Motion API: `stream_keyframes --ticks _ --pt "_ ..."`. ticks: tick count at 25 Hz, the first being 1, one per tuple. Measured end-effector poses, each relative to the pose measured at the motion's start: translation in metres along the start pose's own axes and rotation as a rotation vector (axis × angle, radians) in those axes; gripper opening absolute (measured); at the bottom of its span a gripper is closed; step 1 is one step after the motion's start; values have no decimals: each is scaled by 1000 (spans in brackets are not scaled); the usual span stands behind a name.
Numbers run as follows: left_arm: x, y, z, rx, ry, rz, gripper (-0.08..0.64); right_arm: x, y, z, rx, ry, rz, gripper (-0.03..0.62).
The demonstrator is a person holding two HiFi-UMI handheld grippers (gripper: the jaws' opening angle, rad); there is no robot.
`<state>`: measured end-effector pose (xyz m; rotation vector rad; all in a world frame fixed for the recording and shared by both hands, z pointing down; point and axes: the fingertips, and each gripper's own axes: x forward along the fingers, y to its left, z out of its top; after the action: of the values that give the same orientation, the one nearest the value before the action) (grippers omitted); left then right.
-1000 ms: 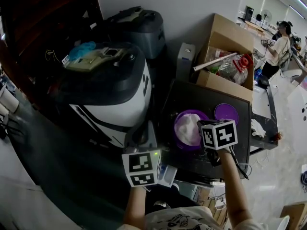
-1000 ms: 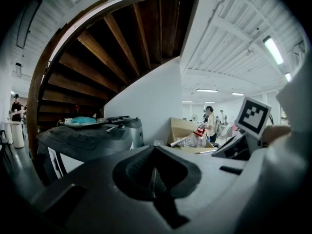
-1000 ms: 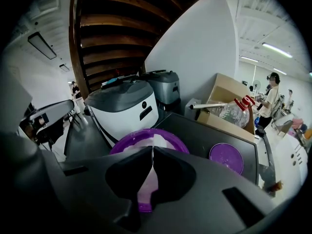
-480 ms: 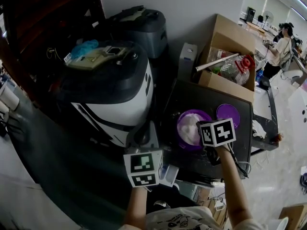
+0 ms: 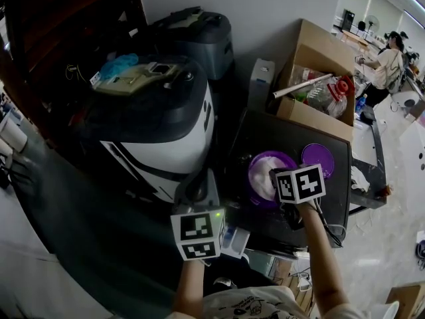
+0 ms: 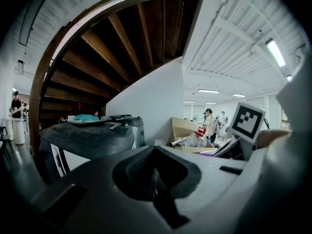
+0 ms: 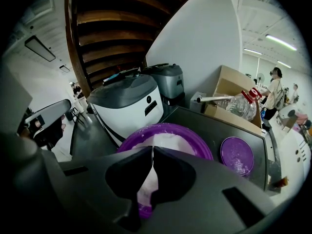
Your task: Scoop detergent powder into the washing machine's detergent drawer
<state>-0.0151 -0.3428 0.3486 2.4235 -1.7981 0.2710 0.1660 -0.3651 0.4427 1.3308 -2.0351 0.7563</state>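
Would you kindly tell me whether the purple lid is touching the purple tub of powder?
Apart. The right gripper view shows a strip of dark table between the purple lid and the rim of the purple tub.

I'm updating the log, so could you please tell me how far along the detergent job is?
Done: the purple lid lies off, beside the open tub of white powder. In hand: the right claw hovers shut over that powder; no scoop shows. Still to do: scooping and filling the drawer; the left claw is shut too.
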Motion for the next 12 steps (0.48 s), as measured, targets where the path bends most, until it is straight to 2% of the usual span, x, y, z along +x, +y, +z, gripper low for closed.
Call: stream_keyframes --ticks 12 --pt "-3 6 -2 -1 5 10 2 5 8 -1 17 2 33 20"
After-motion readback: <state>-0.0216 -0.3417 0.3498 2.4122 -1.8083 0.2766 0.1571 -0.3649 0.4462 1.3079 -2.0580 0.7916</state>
